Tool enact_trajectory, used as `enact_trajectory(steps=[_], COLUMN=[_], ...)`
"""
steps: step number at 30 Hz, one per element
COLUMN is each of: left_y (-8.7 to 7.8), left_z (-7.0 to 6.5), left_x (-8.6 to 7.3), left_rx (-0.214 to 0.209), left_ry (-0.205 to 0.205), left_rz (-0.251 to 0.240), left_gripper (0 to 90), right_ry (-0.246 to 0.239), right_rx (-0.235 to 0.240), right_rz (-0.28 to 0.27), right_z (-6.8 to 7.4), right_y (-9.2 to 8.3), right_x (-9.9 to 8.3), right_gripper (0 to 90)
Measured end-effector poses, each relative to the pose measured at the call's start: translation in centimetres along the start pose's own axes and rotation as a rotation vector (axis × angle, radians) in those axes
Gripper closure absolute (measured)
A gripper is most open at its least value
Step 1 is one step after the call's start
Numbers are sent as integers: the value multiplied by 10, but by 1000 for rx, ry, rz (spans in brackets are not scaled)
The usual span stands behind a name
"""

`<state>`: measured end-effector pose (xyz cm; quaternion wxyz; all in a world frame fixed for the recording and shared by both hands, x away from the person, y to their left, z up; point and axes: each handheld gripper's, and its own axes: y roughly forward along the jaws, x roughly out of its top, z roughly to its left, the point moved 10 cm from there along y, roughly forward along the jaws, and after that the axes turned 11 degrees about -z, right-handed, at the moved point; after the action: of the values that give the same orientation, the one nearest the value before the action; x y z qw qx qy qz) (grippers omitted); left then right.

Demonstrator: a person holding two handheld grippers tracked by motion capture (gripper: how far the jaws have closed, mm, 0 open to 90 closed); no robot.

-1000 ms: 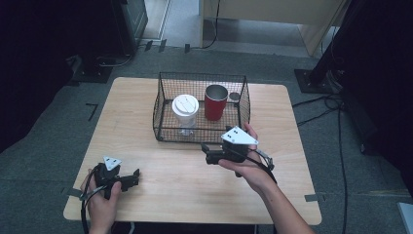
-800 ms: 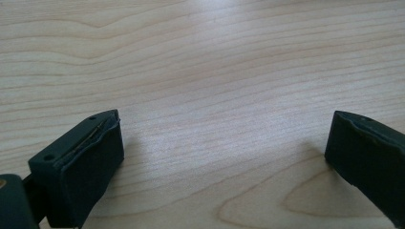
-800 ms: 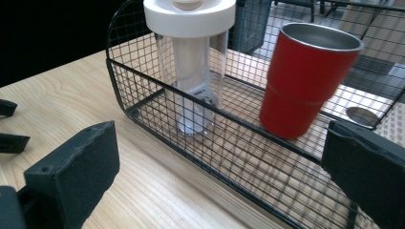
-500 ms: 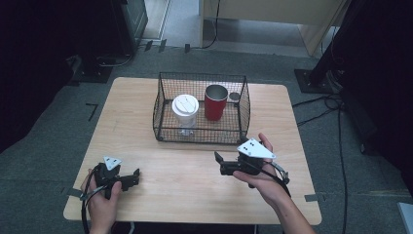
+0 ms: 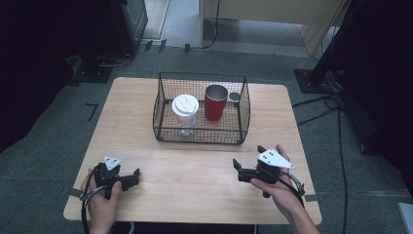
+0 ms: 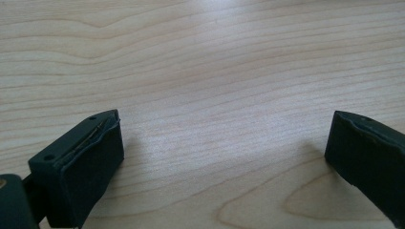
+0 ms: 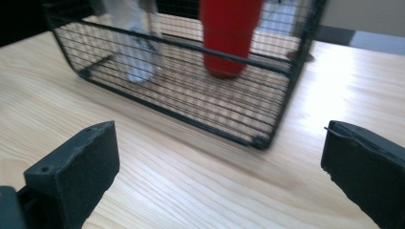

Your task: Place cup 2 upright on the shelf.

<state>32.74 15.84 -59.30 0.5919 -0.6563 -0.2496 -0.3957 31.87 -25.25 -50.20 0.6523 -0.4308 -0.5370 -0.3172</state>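
The bench (image 5: 195, 165) is pale wood with rounded corners, and nothing printed on it that I can read. On its far half stands a black wire basket (image 5: 202, 134). Inside it, a white lidded cup (image 5: 185, 108) sits on the left and a red cup (image 5: 215, 102) on the right, close together; a small round metal thing (image 5: 234, 96) lies behind the red one — too small for me to name. No label or writing is legible on either cup.

My right gripper (image 5: 238, 170) rests in my hand over the near right part of the bench, jaws spread wide and holding nothing, well short of the basket; in the right gripper view the basket lies ahead, blurred. My left gripper (image 5: 136, 176) sits at the near left corner — jaws likewise apart, with bare wood between them.
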Motion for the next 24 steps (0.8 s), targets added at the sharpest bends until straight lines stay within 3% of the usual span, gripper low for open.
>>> enact_trajectory(steps=[24], left_y=[0], left_z=[0], left_x=[0], left_rx=[0], left_ry=[0], left_rz=[0], left_gripper=[0], right_ry=[74], right_rx=[-242], right_rz=[90], right_z=[-101], right_y=[-53], right_x=[-62], right_gripper=[0])
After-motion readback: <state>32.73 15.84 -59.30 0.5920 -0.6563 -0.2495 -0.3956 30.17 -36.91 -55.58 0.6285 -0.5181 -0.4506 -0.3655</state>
